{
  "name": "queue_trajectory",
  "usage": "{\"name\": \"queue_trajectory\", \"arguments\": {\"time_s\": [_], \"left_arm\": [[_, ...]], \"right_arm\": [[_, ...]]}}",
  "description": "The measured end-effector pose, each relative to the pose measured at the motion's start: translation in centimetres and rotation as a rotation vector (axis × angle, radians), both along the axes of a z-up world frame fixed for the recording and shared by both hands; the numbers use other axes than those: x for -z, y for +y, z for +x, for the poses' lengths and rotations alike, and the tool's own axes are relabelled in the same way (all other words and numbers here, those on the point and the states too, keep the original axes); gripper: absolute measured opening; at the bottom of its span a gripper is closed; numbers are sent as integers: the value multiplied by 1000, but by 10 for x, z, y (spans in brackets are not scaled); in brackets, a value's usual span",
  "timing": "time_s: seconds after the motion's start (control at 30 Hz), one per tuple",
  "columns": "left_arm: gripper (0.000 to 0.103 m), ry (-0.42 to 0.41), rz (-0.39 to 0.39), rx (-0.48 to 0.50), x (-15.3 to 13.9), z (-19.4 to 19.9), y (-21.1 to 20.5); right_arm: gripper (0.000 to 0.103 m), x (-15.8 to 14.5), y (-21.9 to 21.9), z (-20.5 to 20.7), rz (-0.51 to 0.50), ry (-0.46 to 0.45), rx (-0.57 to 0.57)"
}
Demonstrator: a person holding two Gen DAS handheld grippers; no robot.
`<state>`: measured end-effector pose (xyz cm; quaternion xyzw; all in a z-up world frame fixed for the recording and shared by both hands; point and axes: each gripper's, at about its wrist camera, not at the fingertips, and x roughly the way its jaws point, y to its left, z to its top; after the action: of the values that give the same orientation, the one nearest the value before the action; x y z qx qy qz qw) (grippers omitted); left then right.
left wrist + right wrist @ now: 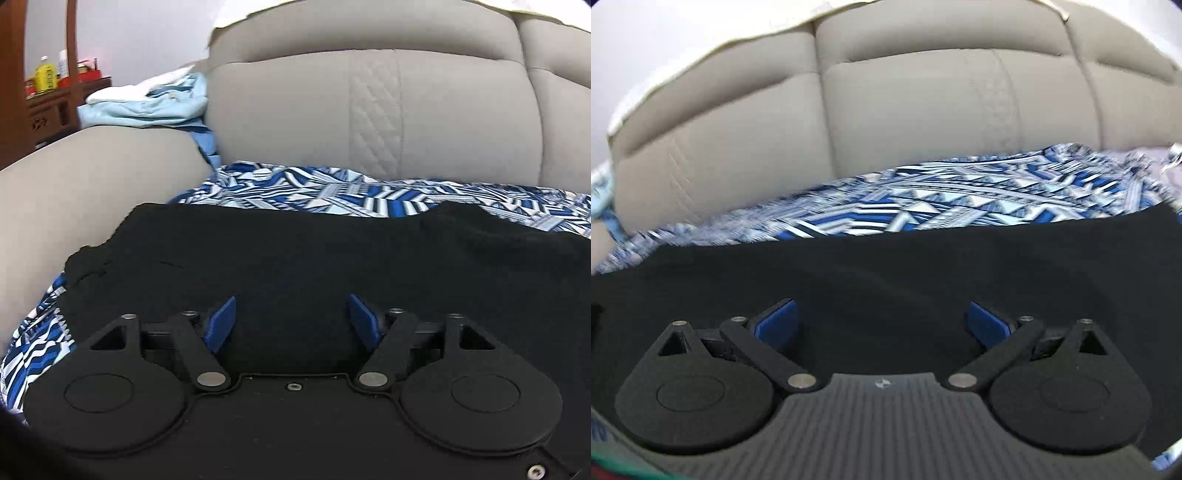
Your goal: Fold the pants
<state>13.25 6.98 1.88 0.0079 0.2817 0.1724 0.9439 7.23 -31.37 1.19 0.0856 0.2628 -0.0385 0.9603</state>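
Note:
Black pants (295, 254) lie spread on a blue and white patterned cloth (314, 188) on a sofa seat. In the left wrist view my left gripper (291, 314) is open, its blue pads (221, 325) apart just over the near part of the pants, holding nothing. In the right wrist view the same black pants (886, 273) fill the lower middle. My right gripper (881, 321) is open wide over them, blue pads (777, 325) apart and empty. The near edge of the pants is hidden under both grippers.
The beige sofa backrest (369, 110) rises right behind the patterned cloth (923, 199). A beige armrest (92, 177) is at the left, with light blue and white clothes (147, 103) piled on it. A wooden shelf with bottles (48, 77) stands far left.

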Motion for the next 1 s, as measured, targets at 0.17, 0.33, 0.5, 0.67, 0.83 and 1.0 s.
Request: {"name": "queue_trajectory", "arguments": {"time_s": [0.17, 0.33, 0.5, 0.67, 0.83, 1.0], "left_arm": [[73, -22, -1, 0, 5, -1, 5], [78, -47, -7, -5, 9, 2, 7], [83, -51, -46, -16, 10, 3, 14], [83, -52, -35, -19, 10, 2, 13], [85, -54, -37, -29, 11, 4, 13], [86, -56, -23, -34, 11, 3, 11]], "right_arm": [[103, 7, -50, -11, -58, 37, 269], [98, 14, -133, -60, 77, 41, 835], [98, 37, -186, -126, 436, -3, 1109], [91, 47, -198, -126, 610, -58, 1007], [78, 35, -205, -104, 538, 42, 1019], [44, 15, -190, -109, 353, 72, 969]]}}
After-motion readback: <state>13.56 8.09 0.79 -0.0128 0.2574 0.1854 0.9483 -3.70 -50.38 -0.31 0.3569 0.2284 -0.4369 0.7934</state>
